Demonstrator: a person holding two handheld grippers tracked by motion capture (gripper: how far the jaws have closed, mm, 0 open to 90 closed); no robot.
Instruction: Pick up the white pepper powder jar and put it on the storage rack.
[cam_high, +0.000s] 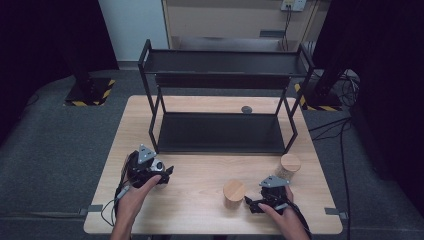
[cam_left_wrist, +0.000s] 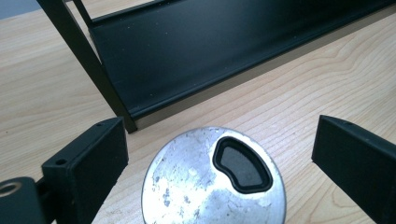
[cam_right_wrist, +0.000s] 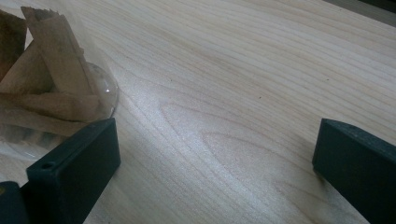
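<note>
the left hand-held gripper (cam_left_wrist: 219, 158) has its jaws wide apart, one on each side of a metal tin (cam_left_wrist: 214, 179) with a worn silver lid and a dark kidney-shaped opening in it. neither jaw touches the tin. it stands on the bench (cam_high: 200, 175) near the left edge, just in front of the front-left leg of the black shelf rack (cam_left_wrist: 196, 51). in the high view the left hand-held gripper (cam_high: 161, 175) sits over that same spot and covers the tin.

the tin looks stiff and will not give under the jaws, but its smooth round wall is likely slippery, so a grip across the widest part of the body, below the lid rim, seems safest. a hold on the lid alone might lift it off or slip. how heavy it is cannot be told.

the right hand-held gripper (cam_right_wrist: 215, 154) is also spread open with bare wood between its jaws. a glass jar (cam_right_wrist: 51, 88) holding brown paper packets stands just beside its left jaw, outside the gap. it is probably fragile and slick, best taken around the body with a gentle squeeze.

in the high view the right hand-held gripper (cam_high: 256, 203) lies near the front right corner of the bench, with a wooden-lidded jar (cam_high: 234, 193) just to its left and a second wooden-lidded jar (cam_high: 290, 166) behind it, nearer the right edge. a small grey disc (cam_high: 246, 109) lies at the back of the bench, behind the rack's lower shelf.
</note>
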